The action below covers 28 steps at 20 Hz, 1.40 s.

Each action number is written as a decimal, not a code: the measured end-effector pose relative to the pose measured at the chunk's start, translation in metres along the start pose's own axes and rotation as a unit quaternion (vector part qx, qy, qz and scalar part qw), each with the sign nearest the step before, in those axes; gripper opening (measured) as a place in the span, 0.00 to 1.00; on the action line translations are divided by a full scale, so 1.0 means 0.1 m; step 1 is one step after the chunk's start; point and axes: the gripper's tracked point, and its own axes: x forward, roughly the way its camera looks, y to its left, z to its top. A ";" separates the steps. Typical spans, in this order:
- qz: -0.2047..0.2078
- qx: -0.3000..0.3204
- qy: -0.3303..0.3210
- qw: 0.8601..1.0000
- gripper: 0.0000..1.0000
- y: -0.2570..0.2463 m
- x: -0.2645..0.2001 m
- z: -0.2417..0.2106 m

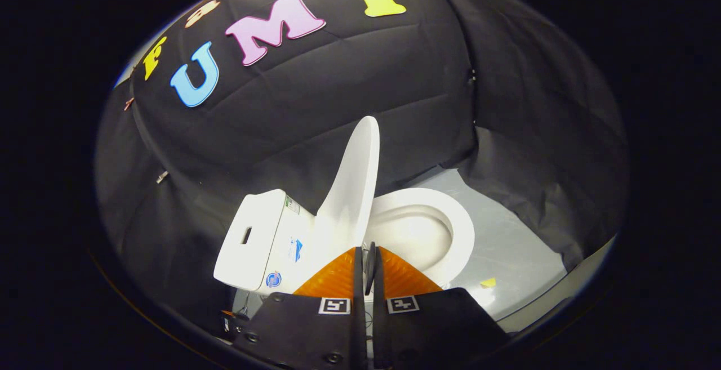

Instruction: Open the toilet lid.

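Gripper (367,254) closing nearly together, pinching the lower edge of the white plastic toilet lid (352,190), standing raised almost upright over the white oval toilet seat (459,229). Bearing small stickers, too small to read, on the white tank (253,240) beside the hinge.

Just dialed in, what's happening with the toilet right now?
A person's handheld gripper is working the toilet lid. The lid stands raised, nearly upright, seen edge-on just beyond the fingers, with the seat and bowl exposed beside it and the tank on the lid's other side. The fingers are nearly closed; whether they pinch the lid's edge is unclear.
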 end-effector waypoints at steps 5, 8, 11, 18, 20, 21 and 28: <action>-0.008 -0.037 -0.005 0.999 0.09 0.47 -0.09 0.06; -0.013 -0.070 -0.013 0.997 0.10 0.78 -0.15 0.08; -0.019 -0.097 -0.022 0.995 0.11 1.14 -0.20 0.08; -0.018 -0.143 -0.032 0.989 0.14 2.02 -0.31 -0.01; -0.028 -0.159 -0.039 0.986 0.15 2.20 -0.31 -0.04; -0.033 -0.167 -0.043 0.984 0.15 2.28 -0.30 -0.07; -0.018 -0.208 -0.049 0.977 0.15 2.90 -0.23 -0.30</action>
